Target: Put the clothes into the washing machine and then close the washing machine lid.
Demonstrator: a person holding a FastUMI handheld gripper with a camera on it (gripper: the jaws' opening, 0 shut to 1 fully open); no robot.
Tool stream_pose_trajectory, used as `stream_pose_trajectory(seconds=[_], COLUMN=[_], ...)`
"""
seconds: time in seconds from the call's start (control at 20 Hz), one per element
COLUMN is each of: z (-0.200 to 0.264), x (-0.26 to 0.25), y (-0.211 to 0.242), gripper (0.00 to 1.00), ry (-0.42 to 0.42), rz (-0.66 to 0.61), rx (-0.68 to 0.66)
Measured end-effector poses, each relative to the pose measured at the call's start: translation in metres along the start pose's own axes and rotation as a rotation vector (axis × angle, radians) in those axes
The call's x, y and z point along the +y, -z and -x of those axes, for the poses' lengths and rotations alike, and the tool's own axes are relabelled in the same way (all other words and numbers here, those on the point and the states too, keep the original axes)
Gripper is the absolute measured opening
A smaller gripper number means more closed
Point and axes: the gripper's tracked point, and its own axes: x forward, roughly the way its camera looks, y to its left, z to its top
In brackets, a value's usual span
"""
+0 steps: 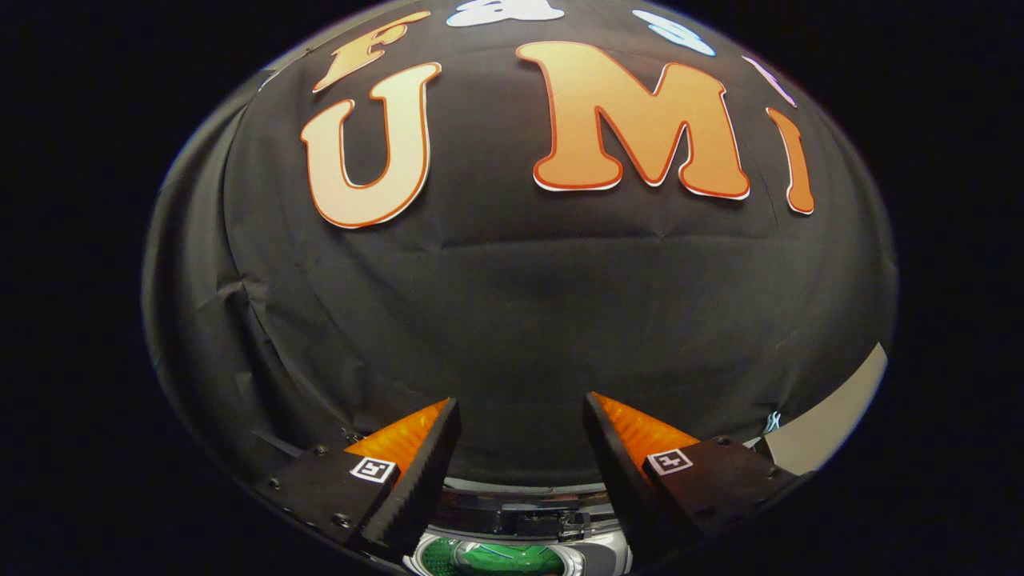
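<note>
Clothes [512,558], apparently, in washing machine [520,512] below parted claw [522,416].

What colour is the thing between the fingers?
Green, seen in the gripper view, low between the open gripper.

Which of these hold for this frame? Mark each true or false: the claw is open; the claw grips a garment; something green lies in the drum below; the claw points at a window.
1. The claw is open. True.
2. The claw grips a garment. False: nothing is between its fingers.
3. Something green lies in the washing machine below. True.
4. The claw points at a window. False: it faces the black cloth wall.
</note>
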Motion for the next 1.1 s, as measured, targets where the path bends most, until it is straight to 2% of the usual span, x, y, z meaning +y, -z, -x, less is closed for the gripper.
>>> stream_pose_trajectory(seconds=[0.2,0.4,0.9,1.1], z=[-0.014,-0.015,-0.004,0.014], x=[-0.004,-0.005,-0.006,-0.006], y=[0.023,0.022,0.026,0.032], gripper=[0.98,1.0,0.99,1.0], ry=[0.032,0.028,0.035,0.028], rz=[0.012,0.027,0.019,0.021], rx=[0.042,0.011,0.01,-0.009])
